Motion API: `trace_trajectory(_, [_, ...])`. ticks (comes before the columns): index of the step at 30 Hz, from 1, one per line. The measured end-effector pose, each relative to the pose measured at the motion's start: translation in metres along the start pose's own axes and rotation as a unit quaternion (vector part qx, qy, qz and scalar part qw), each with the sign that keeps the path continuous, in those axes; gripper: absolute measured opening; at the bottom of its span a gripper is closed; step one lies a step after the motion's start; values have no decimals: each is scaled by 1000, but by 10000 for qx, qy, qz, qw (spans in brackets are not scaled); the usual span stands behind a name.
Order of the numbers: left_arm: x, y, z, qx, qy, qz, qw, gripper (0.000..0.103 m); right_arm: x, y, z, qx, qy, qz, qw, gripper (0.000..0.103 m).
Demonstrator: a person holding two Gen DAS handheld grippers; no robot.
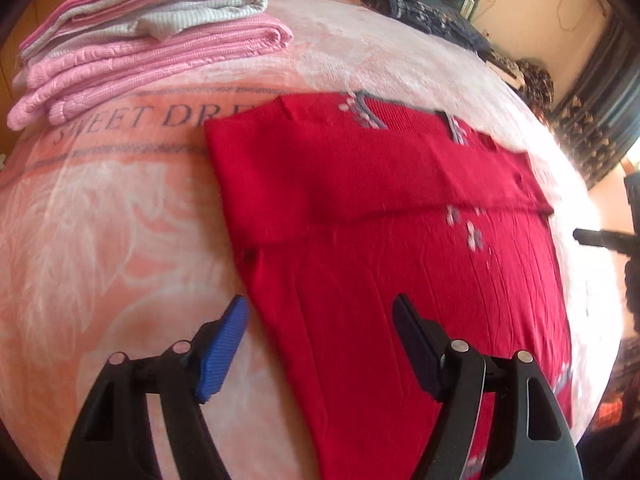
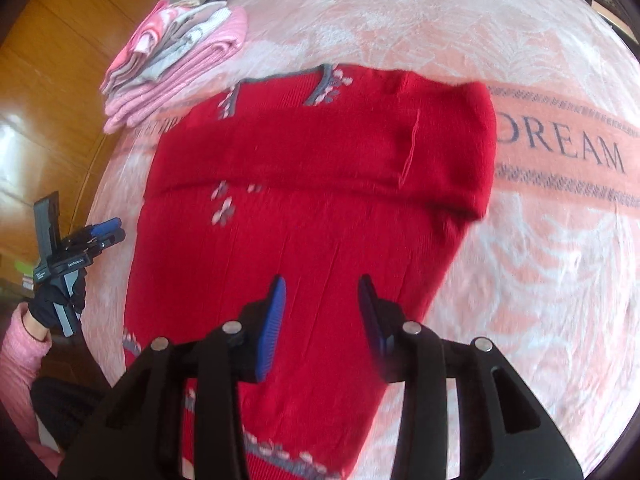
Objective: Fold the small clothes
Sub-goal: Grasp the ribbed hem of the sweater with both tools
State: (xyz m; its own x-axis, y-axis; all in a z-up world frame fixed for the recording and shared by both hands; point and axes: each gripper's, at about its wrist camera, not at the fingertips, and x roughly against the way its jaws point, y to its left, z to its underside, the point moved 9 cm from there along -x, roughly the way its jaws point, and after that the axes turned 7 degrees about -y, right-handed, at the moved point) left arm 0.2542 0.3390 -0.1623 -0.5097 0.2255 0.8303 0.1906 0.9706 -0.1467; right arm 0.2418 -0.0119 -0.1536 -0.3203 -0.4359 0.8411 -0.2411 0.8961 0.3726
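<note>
Both tongs are spread and empty: left tongs [image 1: 320, 340], right tongs [image 2: 322, 320]. Red sweater [image 2: 304, 208] lies flat on the pink blanket [image 2: 540, 260], long axis running away from them; right tongs hover directly above its lower half, nearer.

This was a bedroom in a home. A bed [image 2: 540, 240] was covered by a pink plush blanket [image 1: 100, 220] printed with "SWEET DREAM", a stack of folded clothes [image 1: 152, 52] lay on it, and wooden wardrobe panels [image 2: 52, 60] stood alongside.
</note>
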Motion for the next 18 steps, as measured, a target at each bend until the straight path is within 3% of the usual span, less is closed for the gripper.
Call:
trace_trajectory(3, [27, -14, 63, 16, 565, 173, 9983, 75, 20, 16, 59, 99, 326, -140, 9993, 42])
trace_trajectory(8, [49, -20, 142, 559, 1450, 376, 9871, 75, 42, 22, 157, 76, 1021, -116, 9947, 46])
trace_trajectory(13, [54, -35, 192, 743, 1804, 578, 9791, 75, 44, 11, 223, -314, 1490, -87, 9883, 48])
trace_trajectory(18, [52, -34, 216, 642, 2014, 412, 9765, 75, 36, -3, 252, -648, 1739, -118, 9826, 48])
